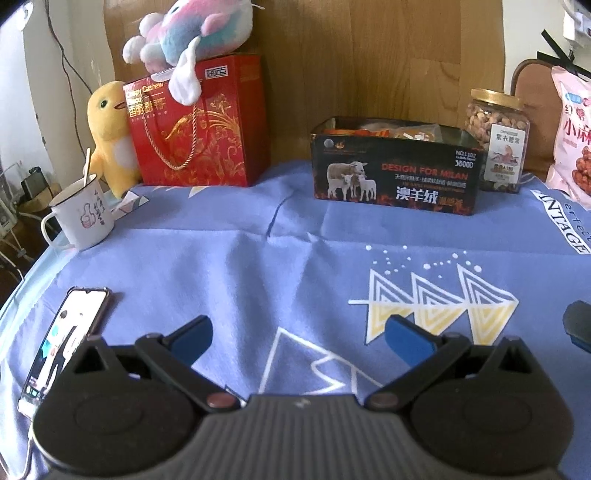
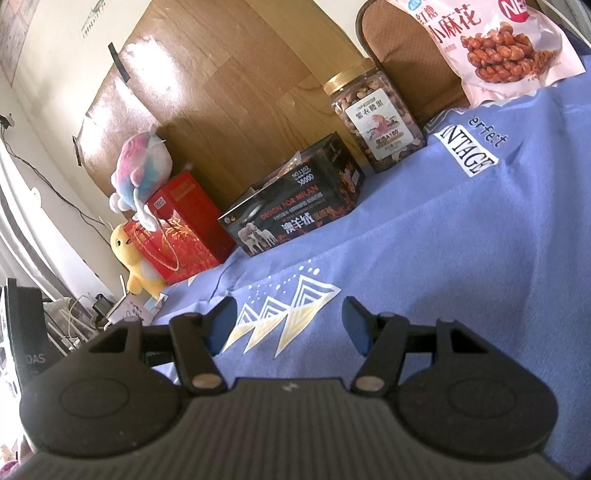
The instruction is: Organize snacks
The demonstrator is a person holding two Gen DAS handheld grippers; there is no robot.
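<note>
Both tools, the left tool point(image 1: 297, 334) and the right tool point(image 2: 289, 325), hover with blue pads spread apart, gripping nothing, above the desk's soft blue printed cloth point(image 1: 258, 266). Along the far edge stand a rectangular black box point(image 1: 395, 177) holding wrapped snacks, a clear gold-lidded nut jar point(image 1: 498, 144) beside it, and a glossy pink snack bag point(image 1: 572, 136) toward the right corner.

Back row along the wooden board point(image 1: 369, 55), left to right: gift bag point(image 1: 199, 125) with plush toy point(image 1: 192, 33) on top, open box point(image 1: 395, 166), nut jar point(image 1: 496, 140), snack bag point(image 1: 572, 133). Mug point(image 1: 83, 214) and phone point(image 1: 62, 343) nearer, far left on the cloth point(image 1: 258, 277).
</note>
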